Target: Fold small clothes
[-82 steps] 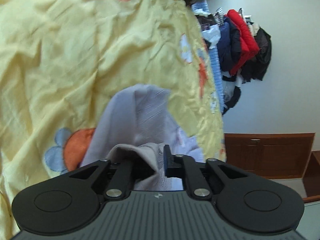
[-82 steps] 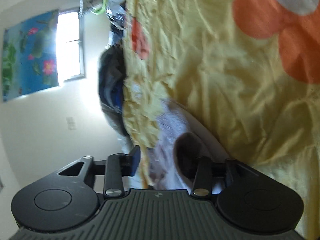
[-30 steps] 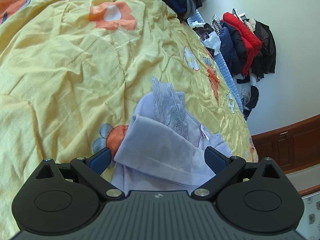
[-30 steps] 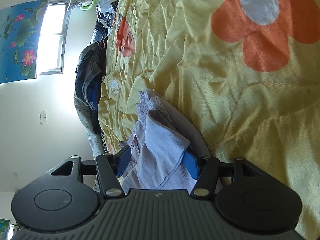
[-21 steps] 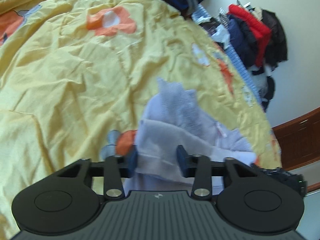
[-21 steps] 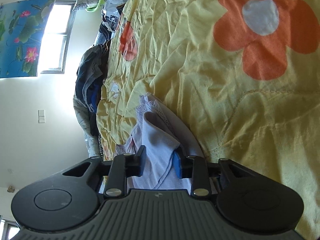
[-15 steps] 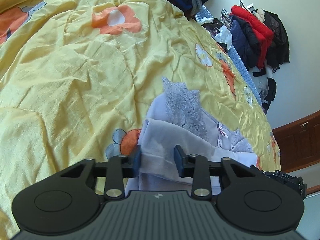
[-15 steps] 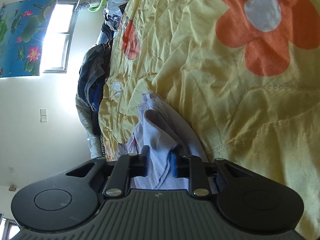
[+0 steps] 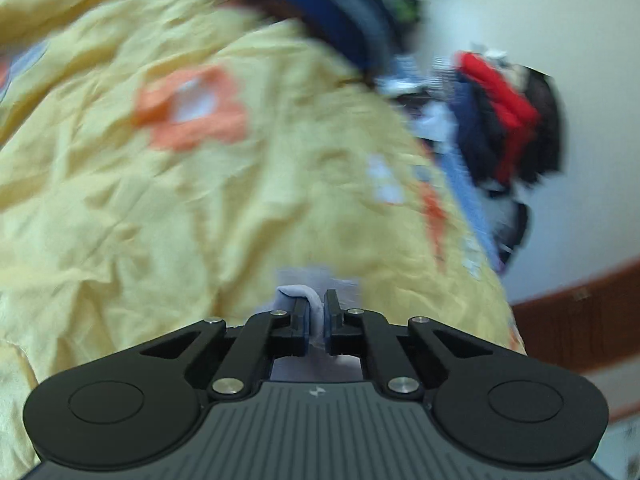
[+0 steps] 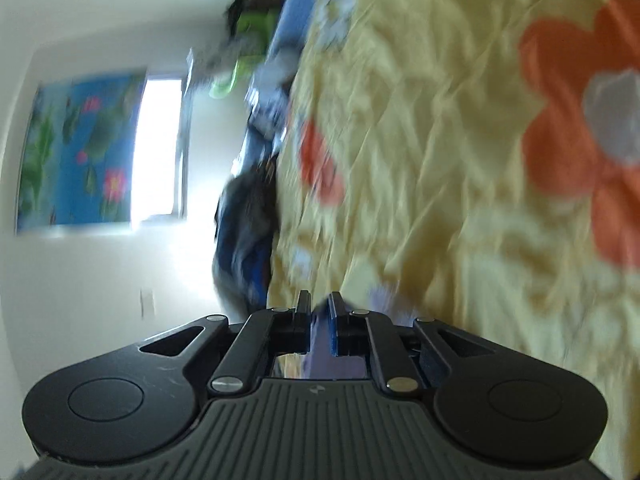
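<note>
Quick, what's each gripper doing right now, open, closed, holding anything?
Left gripper: closed, pinching a fold of the pale lilac garment.
Right gripper: closed on the same lilac cloth, as far as the blur shows.

Left gripper [image 9: 316,314] low in the middle of the view, fingers [image 9: 299,312] drawn nearly together on a fold of pale lilac garment [image 9: 298,294]. Cloth bunched up between the blue pads and poking out just above them, with more of it visible beneath the gripper linkage. Behind the garment, a crumpled yellow bedspread [image 9: 180,208] with orange flowers, one large bloom [image 9: 192,108] well beyond the garment toward the upper left. At the bedspread's far edge, a blurred heap of dark blue clothes [image 9: 332,20]. Right of the bedspread, red and dark jackets [image 9: 508,120] hanging against a pale wall. Brown wooden panelling [image 9: 576,316] low on that wall, right of the gripper. Whole scene smeared by motion blur.
</note>
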